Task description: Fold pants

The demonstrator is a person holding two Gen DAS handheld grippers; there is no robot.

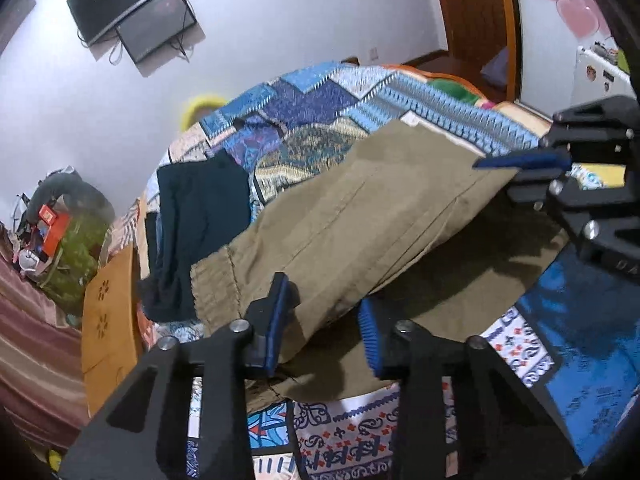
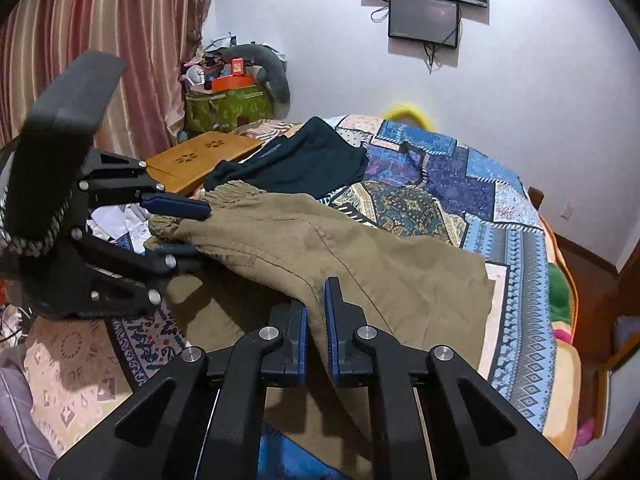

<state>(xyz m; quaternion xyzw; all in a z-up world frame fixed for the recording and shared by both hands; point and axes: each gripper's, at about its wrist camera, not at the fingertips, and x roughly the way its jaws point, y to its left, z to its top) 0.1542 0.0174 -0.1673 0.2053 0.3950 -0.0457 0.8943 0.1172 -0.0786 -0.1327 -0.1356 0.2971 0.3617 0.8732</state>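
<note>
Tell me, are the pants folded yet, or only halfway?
Not yet, only started. Done: the brown pants lie spread on the patchwork bedspread, and a dark garment lies behind them. In hand: the right gripper pinches one edge, and the left gripper has the gathered end between its fingers, lifting the cloth. Left: laying that edge over and smoothing the fold.

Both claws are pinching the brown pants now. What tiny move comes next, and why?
Probably lift both ends a little more and carry that edge across to fold. The left gripper and right gripper each pinch an edge of the brown pants, and that edge already hangs raised over the quilt, casting a shadow on it.
</note>
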